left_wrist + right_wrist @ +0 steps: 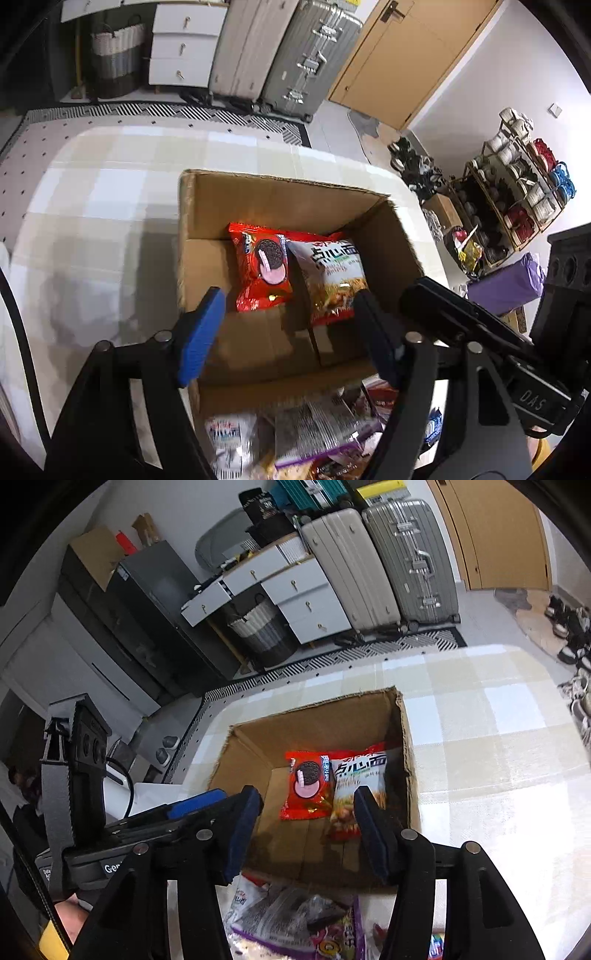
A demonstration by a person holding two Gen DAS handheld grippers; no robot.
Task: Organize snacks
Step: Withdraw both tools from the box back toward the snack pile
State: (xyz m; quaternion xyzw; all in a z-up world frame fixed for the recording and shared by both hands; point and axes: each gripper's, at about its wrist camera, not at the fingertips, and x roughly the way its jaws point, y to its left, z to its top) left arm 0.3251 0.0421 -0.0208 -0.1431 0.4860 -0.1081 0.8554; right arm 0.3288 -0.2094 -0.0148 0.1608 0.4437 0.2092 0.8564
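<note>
Cardboard box [280, 206] holds two snack packets: red [263, 271], white [334, 277].

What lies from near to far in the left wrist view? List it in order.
Loose snack packets → cardboard box's near wall → red cookie packet beside noodle snack bag inside the box → checkered tablecloth → patterned rug → suitcases.

Not much is reading clearly here: "DAS" is showing on the black gripper body [532, 400], "Gen" is peeking out on the other gripper body [110, 867], and the noodle snack bag [334, 273] is carrying big Chinese characters
</note>
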